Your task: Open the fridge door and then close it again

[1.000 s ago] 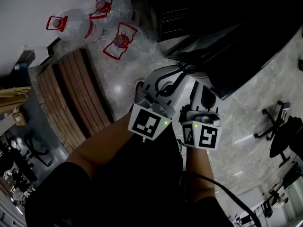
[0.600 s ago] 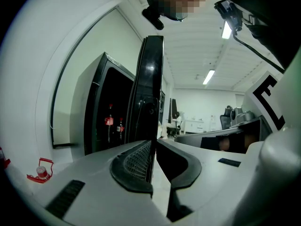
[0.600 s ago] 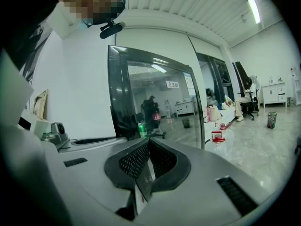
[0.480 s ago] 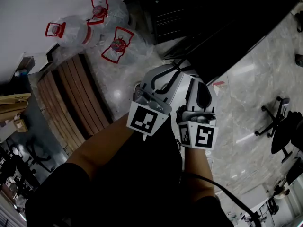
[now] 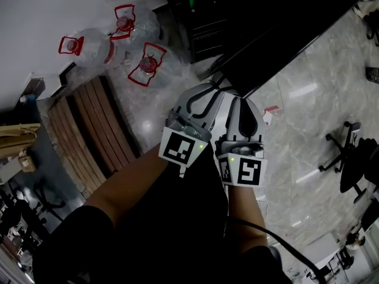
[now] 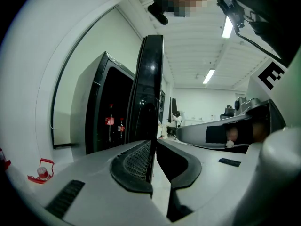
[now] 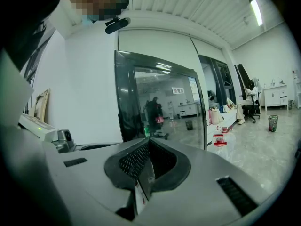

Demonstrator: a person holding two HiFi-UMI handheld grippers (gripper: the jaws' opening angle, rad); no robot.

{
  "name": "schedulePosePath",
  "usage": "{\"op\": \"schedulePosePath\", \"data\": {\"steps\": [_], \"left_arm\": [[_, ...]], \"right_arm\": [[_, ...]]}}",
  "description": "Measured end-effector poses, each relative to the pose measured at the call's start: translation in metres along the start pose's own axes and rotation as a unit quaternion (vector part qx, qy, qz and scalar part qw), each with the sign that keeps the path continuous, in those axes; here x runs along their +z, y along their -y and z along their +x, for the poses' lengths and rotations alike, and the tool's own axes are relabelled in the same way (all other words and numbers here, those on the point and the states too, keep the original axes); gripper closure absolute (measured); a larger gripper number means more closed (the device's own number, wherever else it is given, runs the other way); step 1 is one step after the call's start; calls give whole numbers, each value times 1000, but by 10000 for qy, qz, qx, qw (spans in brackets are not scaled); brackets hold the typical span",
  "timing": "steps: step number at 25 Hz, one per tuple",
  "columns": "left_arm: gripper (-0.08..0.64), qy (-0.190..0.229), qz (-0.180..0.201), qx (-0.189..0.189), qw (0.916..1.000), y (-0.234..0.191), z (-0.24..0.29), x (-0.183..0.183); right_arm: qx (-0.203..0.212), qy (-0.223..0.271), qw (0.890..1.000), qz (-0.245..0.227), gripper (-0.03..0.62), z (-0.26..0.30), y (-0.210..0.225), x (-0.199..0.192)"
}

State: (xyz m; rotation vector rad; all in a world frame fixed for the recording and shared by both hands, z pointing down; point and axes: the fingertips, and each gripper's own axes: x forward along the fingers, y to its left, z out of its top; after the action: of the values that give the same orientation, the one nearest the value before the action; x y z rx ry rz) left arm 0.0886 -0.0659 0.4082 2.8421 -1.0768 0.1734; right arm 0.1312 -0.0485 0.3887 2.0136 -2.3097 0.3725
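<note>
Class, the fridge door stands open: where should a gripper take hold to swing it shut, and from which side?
Take the fridge door by its free upright edge, away from the hinge, coming edge-on so one finger lands on each face. The door is a thin flat slab, so that edge fits between fingers; the left gripper holds it so.

Floor: I see glossy, pale grey marbled floor [image 5: 308,129].
Far edge, by the wall: three clear water jugs [image 5: 151,58] with red handles, beside the black fridge [image 5: 207,22].
Left edge: slatted wooden platform [image 5: 89,123].
Right edge: black office chair [image 5: 346,144].
</note>
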Motion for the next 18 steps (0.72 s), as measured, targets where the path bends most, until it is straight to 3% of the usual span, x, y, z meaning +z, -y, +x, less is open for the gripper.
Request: {"op": "schedulePosePath", "data": {"steps": [7,18], "left_arm": [[522,-8,-256,78,9996,-13,1,0],[520,-2,-340,238,9991,-38,4,-1]], "right_arm": [[22,-62,10000,5,577,8,0,0],[74,-24,10000,36,577,25,-4,4]]}}
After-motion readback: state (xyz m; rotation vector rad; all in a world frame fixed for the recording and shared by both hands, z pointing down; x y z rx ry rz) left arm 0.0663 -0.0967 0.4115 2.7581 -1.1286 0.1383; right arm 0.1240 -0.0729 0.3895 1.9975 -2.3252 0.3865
